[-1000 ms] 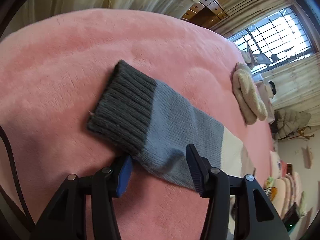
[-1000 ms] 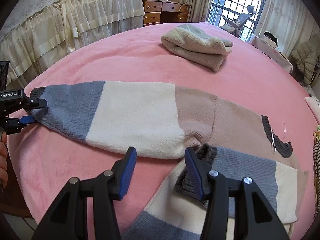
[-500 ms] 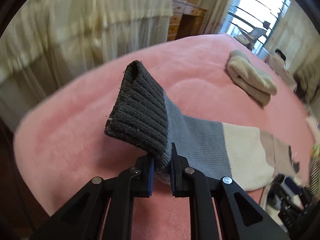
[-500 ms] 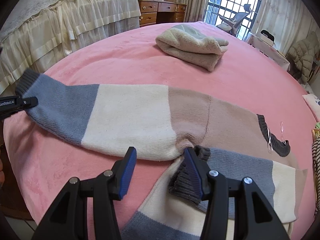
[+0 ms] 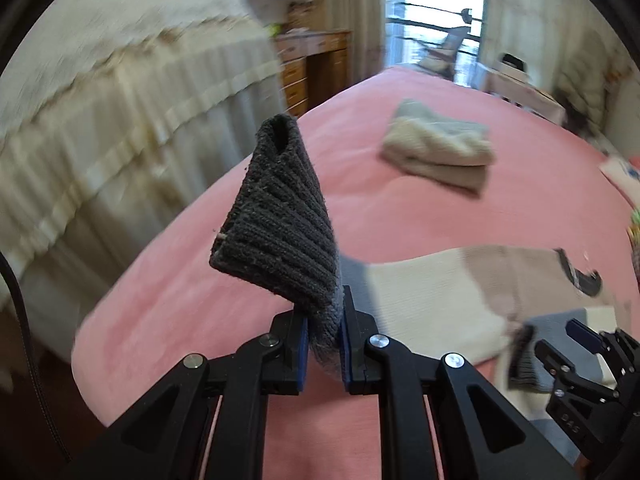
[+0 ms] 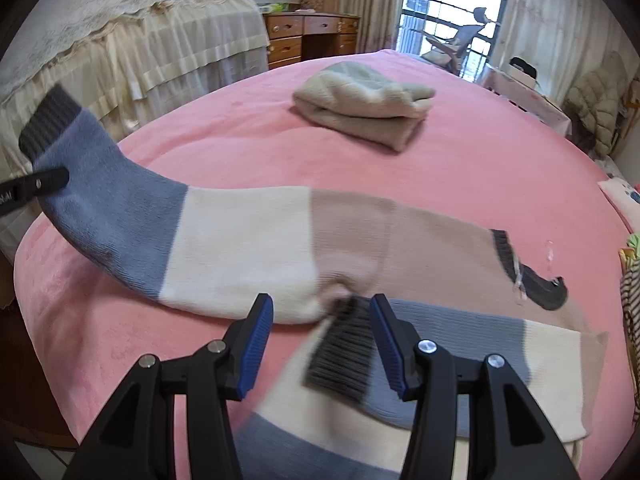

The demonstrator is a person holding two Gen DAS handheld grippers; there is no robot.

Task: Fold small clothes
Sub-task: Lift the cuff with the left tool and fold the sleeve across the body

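- The left gripper (image 5: pixel 323 344) is pinched tight on the sweater sleeve (image 6: pixel 120 216), right where the blue band meets the dark ribbed cuff (image 5: pixel 280 224).
- That cuff stands up off the pink blanket (image 5: pixel 400 216), rising from the jaws toward 11 o'clock in the left wrist view, its open end at the top.
- In the right wrist view the same sleeve lifts at 9 o'clock, cuff raised clear of the blanket, with the rest of it — blue, cream, tan bands — lying flat across the middle.
- The sweater (image 6: pixel 400 256) itself sprawls over the near half of the blanket; its dark collar (image 6: pixel 532 276) sits at 3 o'clock.
- The right gripper (image 6: pixel 322 344) hangs with its blue pads spread apart above the second sleeve; that sleeve's cuff (image 6: pixel 344 352) lies between the jaws, blurred, and the left pad is clear of it.
- A folded beige garment (image 6: pixel 364 108) rests well apart at 12 o'clock.
- A cream-skirted bed (image 6: pixel 120 40) fills the 10 o'clock corner beyond the blanket's edge.
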